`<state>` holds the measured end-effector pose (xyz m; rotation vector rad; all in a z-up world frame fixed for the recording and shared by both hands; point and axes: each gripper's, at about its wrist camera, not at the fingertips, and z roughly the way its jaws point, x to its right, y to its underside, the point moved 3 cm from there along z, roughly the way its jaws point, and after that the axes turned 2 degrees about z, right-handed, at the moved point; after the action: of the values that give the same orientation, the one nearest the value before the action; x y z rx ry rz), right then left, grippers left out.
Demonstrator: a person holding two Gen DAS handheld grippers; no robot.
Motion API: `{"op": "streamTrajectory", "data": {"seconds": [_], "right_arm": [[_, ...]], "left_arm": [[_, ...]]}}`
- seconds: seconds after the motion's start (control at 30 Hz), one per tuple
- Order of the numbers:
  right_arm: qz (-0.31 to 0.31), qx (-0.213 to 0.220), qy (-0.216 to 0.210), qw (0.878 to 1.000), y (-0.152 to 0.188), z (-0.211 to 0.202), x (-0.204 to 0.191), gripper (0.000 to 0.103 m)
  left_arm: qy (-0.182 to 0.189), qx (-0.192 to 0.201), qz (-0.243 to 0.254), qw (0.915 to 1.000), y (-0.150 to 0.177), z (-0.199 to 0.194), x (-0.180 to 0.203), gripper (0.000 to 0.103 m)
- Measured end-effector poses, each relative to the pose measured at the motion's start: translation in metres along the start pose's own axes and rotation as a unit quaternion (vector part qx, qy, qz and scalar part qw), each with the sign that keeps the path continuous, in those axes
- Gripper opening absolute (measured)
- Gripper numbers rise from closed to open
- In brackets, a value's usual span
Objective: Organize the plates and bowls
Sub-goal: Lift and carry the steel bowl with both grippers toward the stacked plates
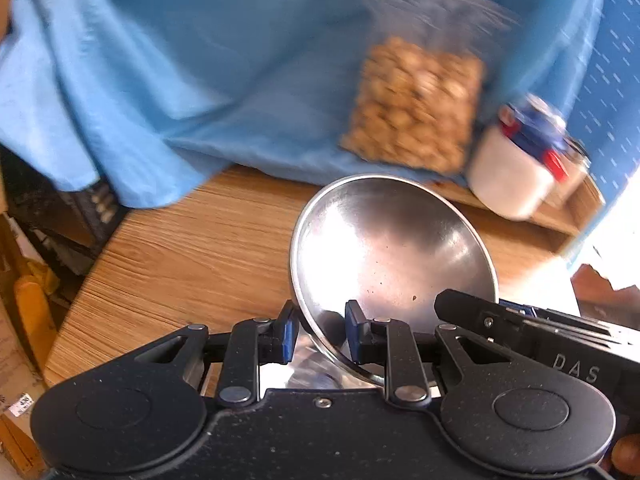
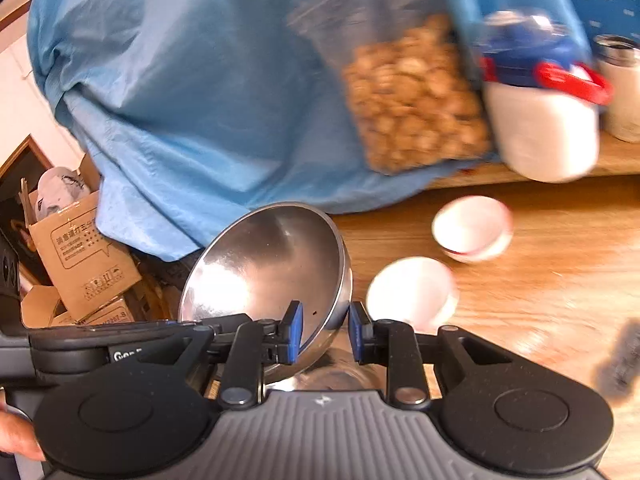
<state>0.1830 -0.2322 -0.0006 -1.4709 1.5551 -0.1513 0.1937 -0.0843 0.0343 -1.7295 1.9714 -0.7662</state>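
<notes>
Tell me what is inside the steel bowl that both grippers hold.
The steel bowl holds only a few dark specks. The left hand-held gripper hides its near rim.

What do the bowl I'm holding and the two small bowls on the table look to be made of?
The bowl, its rim between the pads of both the left gripper and the right gripper, looks like polished steel: silvery, with mirror-like glare. The two small white bowls on the wooden table seem glossy ceramic or plastic; blur leaves that open.
</notes>
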Motion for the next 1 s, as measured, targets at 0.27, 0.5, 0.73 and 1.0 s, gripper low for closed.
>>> {"op": "streamTrajectory", "data": {"seconds": [0.27,0.5,0.73,1.0], "right_arm": [[0.023,-0.001,0.049,0.999,0.023,-0.062,0.059,0.027],[0.04,-0.018,0.098,0.994,0.048,-0.102,0.106,0.028],[0.041,-0.058,0.106,0.992,0.061,-0.099,0.125,0.028],[0.047,-0.091,0.119,0.988,0.073,-0.076,0.128,0.028]], "left_arm": [[0.061,-0.012,0.027,0.9977,0.032,0.009,0.071,0.026],[0.117,-0.057,0.049,0.9903,0.069,0.028,0.129,0.028],[0.116,-0.099,0.062,0.9864,0.086,0.045,0.145,0.03],[0.129,-0.146,0.067,0.9785,0.094,0.073,0.131,0.032]]}}
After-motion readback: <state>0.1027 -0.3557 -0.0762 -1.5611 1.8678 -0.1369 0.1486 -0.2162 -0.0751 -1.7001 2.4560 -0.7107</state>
